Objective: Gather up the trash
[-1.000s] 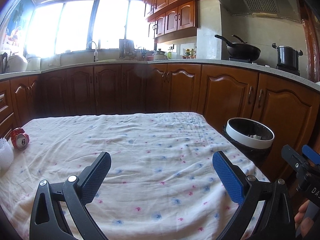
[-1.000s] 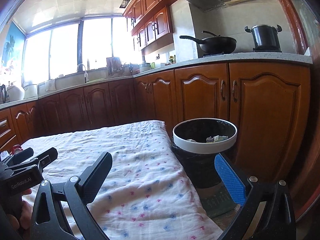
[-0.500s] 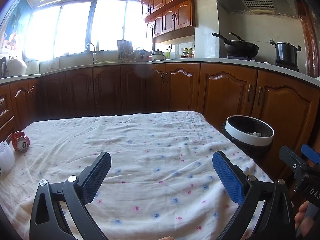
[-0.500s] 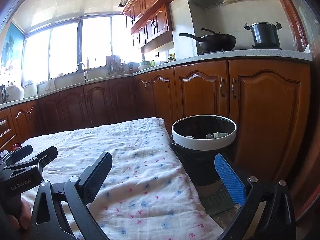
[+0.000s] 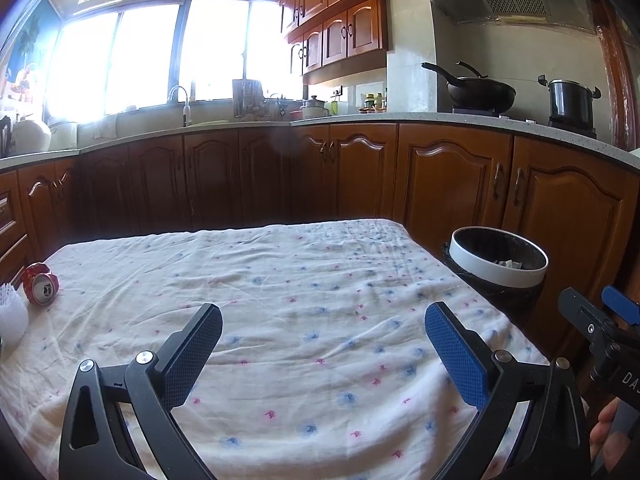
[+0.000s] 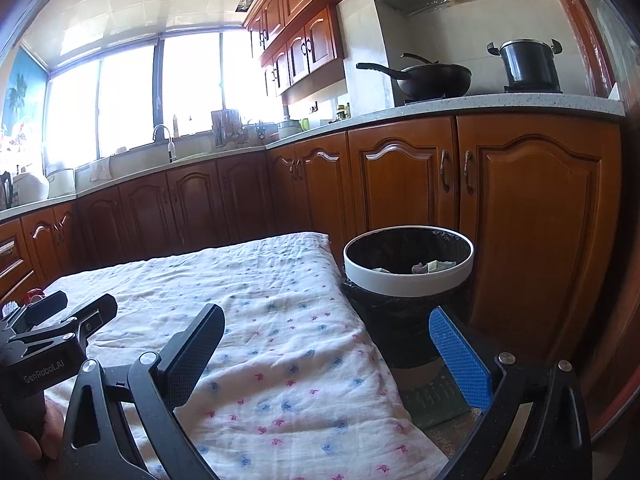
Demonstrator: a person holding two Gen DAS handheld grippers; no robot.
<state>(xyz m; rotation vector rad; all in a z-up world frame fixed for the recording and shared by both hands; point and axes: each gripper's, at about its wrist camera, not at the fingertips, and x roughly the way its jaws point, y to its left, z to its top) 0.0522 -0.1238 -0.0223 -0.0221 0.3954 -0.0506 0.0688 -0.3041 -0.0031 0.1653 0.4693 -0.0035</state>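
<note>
Two pieces of trash lie on the cloth-covered table [image 5: 320, 320], both at its far-left edge, well apart from the trash bin [image 5: 498, 266] that stands on the floor just off the table's right side. One is a crushed red can [image 5: 40, 283], lying on its side with its silver end toward the camera. Just nearer along the same edge sits something white and bristly [image 5: 11, 312], cut off by the frame, so I cannot say what it is.

That can looks light and thin-walled, already dented, so it should give under pressure and may roll or skid on the loose cloth. Taking it across the crumpled body rather than by the rounded ends seems the surer hold.

Left gripper [image 5: 324, 346] and right gripper [image 6: 328, 344] both hover over the table with jaws spread wide and nothing between them. Bits of paper already lie in the bin.
</note>
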